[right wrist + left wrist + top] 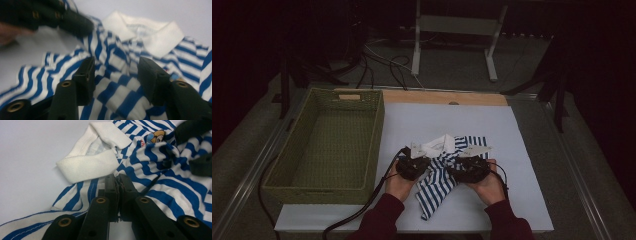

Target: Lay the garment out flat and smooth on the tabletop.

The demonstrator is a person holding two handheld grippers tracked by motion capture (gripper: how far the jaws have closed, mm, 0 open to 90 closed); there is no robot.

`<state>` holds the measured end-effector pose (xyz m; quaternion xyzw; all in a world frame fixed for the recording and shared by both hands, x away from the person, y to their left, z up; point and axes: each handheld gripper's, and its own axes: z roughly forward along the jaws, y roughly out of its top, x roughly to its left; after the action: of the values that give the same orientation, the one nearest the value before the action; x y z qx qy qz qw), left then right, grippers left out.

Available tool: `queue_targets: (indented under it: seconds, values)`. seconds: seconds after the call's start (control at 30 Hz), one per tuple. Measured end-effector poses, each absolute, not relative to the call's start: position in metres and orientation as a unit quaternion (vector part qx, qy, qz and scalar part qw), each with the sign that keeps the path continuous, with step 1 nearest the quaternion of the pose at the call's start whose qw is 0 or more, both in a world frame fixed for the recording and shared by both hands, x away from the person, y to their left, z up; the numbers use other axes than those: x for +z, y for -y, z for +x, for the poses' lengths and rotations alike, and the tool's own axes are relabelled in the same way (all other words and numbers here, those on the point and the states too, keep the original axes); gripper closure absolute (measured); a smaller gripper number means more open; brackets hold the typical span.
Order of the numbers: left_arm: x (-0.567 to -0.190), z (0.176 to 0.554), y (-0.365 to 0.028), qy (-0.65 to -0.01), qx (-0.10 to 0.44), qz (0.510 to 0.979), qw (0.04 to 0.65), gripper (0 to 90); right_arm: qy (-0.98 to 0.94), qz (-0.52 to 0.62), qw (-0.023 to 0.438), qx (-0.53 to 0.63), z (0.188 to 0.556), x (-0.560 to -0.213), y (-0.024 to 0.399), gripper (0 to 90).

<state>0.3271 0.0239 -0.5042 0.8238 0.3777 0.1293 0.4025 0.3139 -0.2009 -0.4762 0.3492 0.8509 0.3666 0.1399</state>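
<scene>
The striped shirt [443,170] is spread on the table [512,150] beside the basket [329,145]; it is pinched by the left gripper [118,180], while the right gripper [116,75] is held open over it

The high view is dim and murky, its edges nearly black. Both close views are brighter. The right one is motion-blurred.

The shirt [444,167] lay on the table [512,165], near its front edge; the basket [329,145] stood just left of it.
</scene>
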Motion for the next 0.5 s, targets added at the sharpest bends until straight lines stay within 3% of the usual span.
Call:
queue_targets:
  seconds: [0.13, 0.33, 0.5]
  values:
    - [-0.503, 0.328, -0.024, -0.379, 0.129, 0.822, 0.405, 87.2, -0.862, 0.335, 0.133, 0.357, 0.305, -0.481, 0.208, 55.2]
    - [-0.504, 0.329, -0.023, -0.381, 0.129, 0.821, 0.405, 87.1, -0.869, 0.321, 0.138, 0.35, 0.289, -0.481, 0.228, 82.7]
    - [-0.505, 0.329, -0.024, -0.381, 0.129, 0.823, 0.402, 87.1, -0.865, 0.324, 0.14, 0.355, 0.281, -0.482, 0.242, 86.1]
